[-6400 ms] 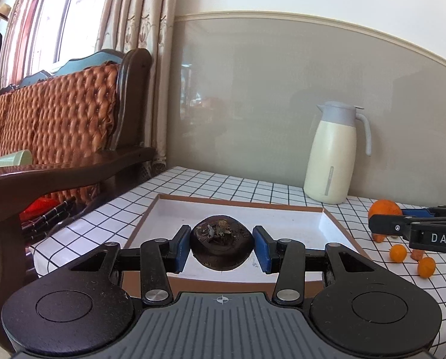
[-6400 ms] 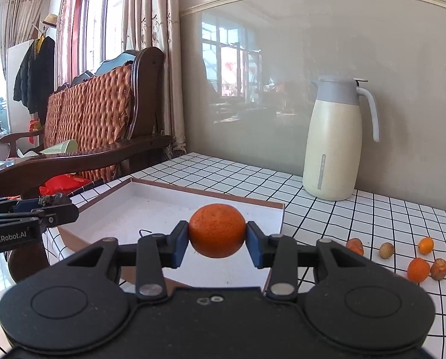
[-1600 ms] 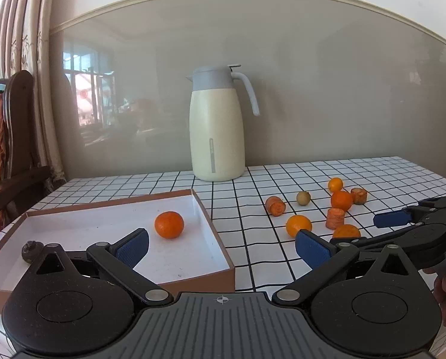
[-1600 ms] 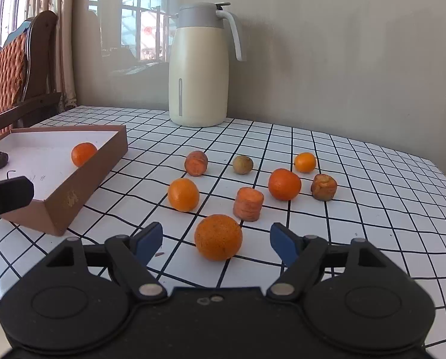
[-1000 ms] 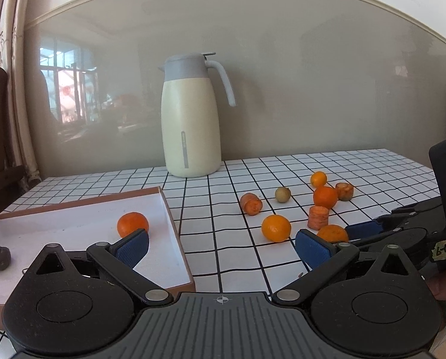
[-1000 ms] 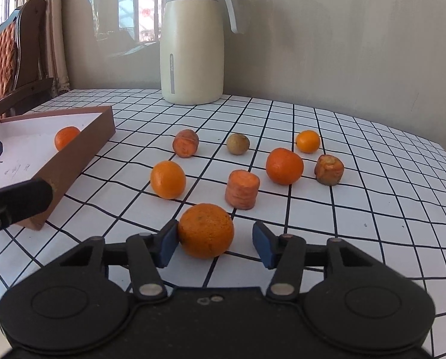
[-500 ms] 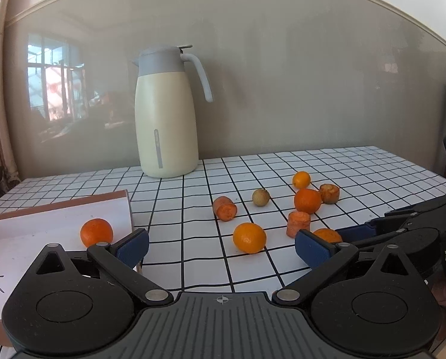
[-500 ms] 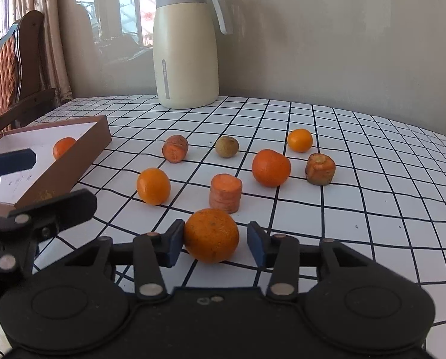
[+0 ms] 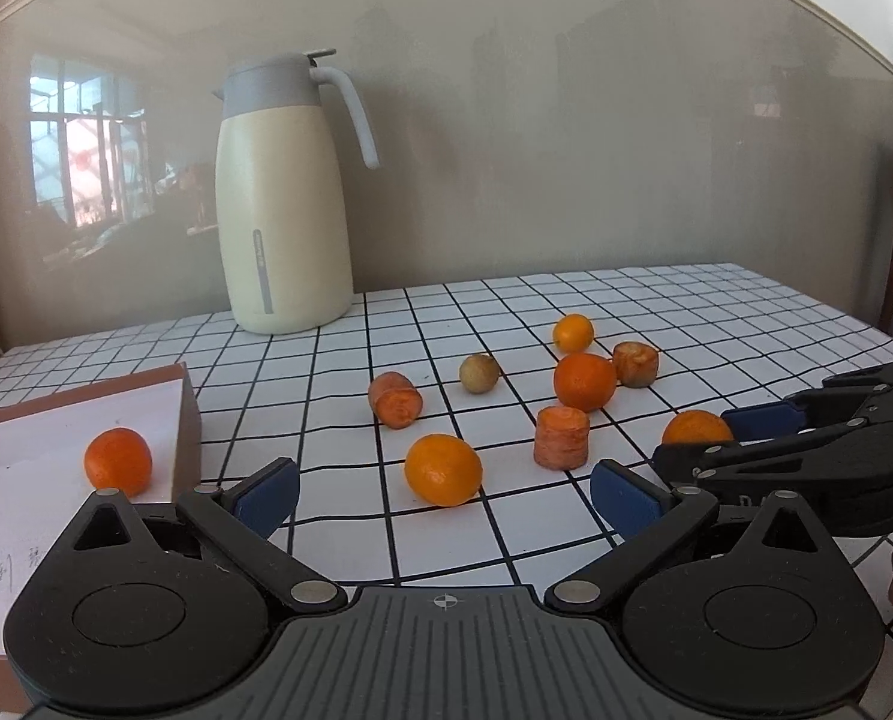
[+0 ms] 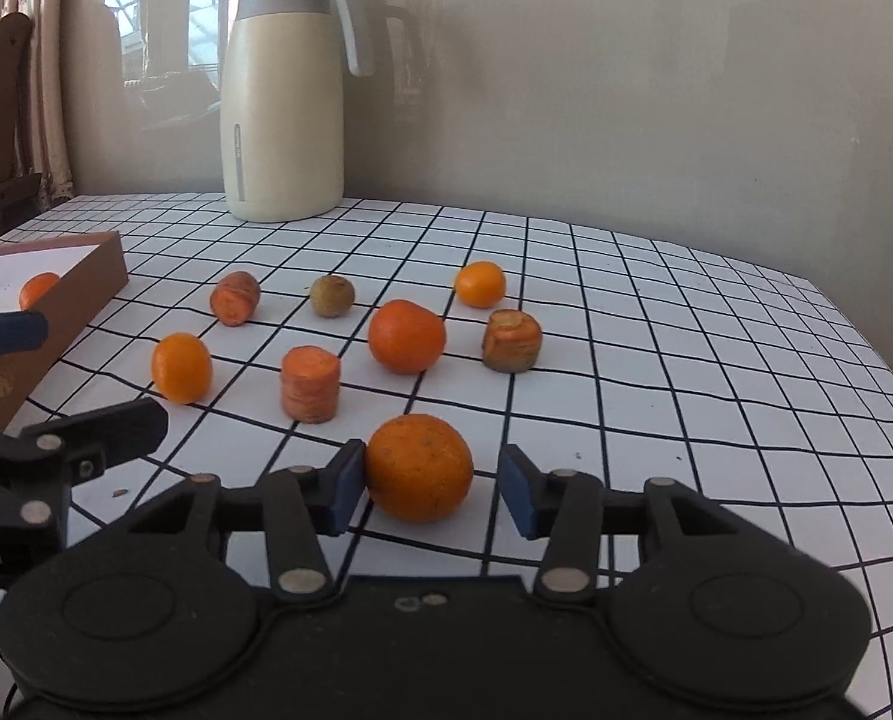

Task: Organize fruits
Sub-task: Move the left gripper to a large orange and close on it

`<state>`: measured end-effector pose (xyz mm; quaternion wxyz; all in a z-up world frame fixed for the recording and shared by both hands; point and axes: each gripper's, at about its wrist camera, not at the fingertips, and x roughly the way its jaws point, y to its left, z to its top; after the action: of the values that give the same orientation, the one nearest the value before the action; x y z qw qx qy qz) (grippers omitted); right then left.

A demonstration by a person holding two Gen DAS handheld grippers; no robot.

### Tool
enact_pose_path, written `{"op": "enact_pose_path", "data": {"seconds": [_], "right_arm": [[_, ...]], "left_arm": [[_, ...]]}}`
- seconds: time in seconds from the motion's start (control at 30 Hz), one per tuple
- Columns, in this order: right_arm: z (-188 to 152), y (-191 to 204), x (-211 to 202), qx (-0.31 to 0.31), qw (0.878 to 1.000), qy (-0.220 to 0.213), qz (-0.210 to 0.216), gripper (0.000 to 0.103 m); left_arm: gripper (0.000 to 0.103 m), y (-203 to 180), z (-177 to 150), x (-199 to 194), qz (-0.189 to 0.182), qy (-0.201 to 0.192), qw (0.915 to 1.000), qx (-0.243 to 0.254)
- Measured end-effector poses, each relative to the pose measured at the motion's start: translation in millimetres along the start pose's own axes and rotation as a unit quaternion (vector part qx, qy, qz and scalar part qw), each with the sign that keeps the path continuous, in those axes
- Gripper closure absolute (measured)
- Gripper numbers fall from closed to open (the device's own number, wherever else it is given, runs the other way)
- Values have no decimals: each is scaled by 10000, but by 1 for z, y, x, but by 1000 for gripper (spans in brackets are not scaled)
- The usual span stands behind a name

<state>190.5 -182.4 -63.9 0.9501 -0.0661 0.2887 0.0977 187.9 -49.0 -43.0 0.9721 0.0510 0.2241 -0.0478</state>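
Observation:
A large orange (image 10: 419,468) rests on the checked tablecloth between the pads of my right gripper (image 10: 433,491). Its jaws are opening: the left pad touches the peel and the right pad stands a little off it. The left wrist view shows the same orange (image 9: 692,427) at the right gripper (image 9: 710,438). My left gripper (image 9: 444,501) is spread wide and holds nothing. A smaller orange (image 9: 443,469) lies just ahead between its fingers. At the left, the brown box (image 9: 182,414) holds another orange (image 9: 117,461).
Loose on the cloth are carrot chunks (image 10: 310,384) (image 10: 234,298) (image 10: 512,341), a brown round fruit (image 10: 332,296), a mid-size orange (image 10: 406,336) and a tiny one (image 10: 480,284). A cream jug (image 10: 284,96) stands at the back by the wall. The table edge runs at the right.
My left gripper has swung right toward the loose fruit, so the box has slid to the frame's left edge. The right jaws narrowed around the large orange, then eased slightly.

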Motion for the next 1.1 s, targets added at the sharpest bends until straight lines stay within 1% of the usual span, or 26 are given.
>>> {"op": "enact_pose_path", "data": {"seconds": [0.1,0.2,0.23,0.3,0.37,0.43,0.53,0.6,0.63,0.93,1.1], "right_arm": [[-1,-9,0,77,10000,-17,-34,62],[-2,-16,0,72,9999,-38,-77,62],[-2,-18,0,94,9999,-43,-71,61],[-2,-22,0,157,9998,-42,-117,61],[-2,-27,1,268,9996,-19,-112,62],[-1,-30,1,397,9992,-5,-50,62],[-1,-28,1,375,9993,1,-34,64],[-2,-27,1,350,9994,15,-21,65],[-2,-27,1,347,9994,23,-17,66],[-1,-25,3,338,9994,77,3,68],[0,-26,4,390,9992,88,-5,68]], "left_arm": [[0,-4,2,13,99,87,9999,-38],[1,-4,4,24,113,243,9996,-122],[3,-3,4,26,110,266,9995,-156],[19,-2,4,33,82,462,9987,-192],[23,0,5,38,10,574,9980,-256],[23,0,5,42,9,632,9976,-278],[25,-2,7,47,-4,727,9971,-240],[33,-2,8,51,-3,815,9964,-234],[35,-2,8,53,-3,832,9962,-248],[36,-3,11,55,-6,872,9958,-264],[56,-8,12,55,-70,838,9962,-206]]}}
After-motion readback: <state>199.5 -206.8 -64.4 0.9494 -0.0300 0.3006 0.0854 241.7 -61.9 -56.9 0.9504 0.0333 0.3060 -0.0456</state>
